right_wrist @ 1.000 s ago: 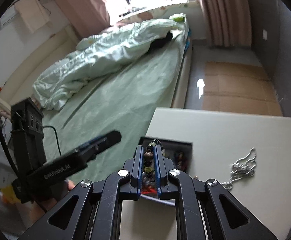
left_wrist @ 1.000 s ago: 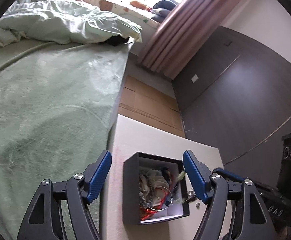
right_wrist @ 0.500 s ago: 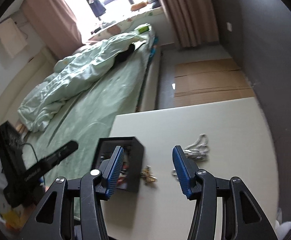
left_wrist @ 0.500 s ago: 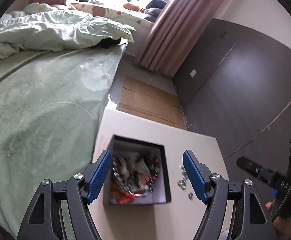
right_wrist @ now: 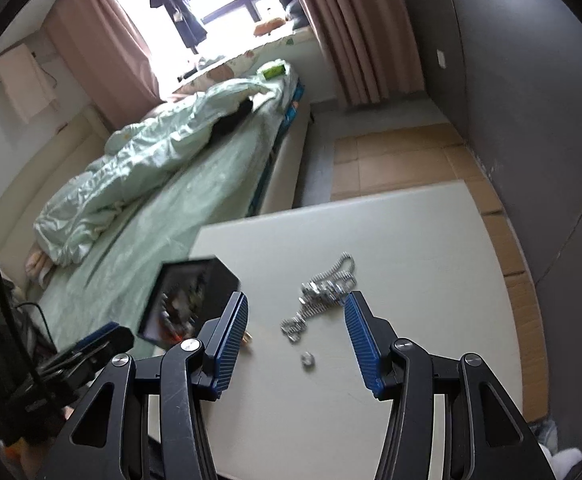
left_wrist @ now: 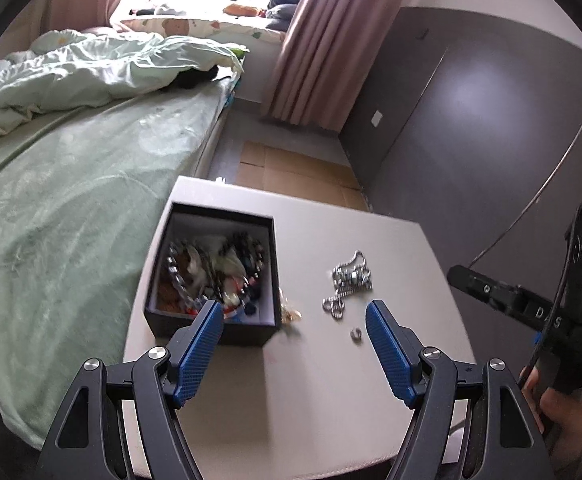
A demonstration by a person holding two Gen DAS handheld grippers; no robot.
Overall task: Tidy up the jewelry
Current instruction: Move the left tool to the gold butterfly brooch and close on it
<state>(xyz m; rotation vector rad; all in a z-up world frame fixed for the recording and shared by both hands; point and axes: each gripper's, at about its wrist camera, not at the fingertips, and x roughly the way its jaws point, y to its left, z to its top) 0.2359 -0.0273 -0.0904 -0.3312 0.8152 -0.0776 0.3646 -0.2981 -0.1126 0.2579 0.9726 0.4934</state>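
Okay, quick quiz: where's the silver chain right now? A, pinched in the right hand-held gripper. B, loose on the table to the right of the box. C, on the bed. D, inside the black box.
B: the chain lies in a heap on the table, apart from the box, and the right hand-held gripper is open and empty.

In the right wrist view the open black cardboard jewellery box [right_wrist: 193, 300] is motion-blurred, its contents only streaks, and the blue-padded left finger [right_wrist: 231, 340] covers its near corner. The small gold piece [right_wrist: 247, 337] beside that pad is half hidden and too small to identify. In the left wrist view the tangled beads and chains [left_wrist: 215, 270] inside the box smear together.
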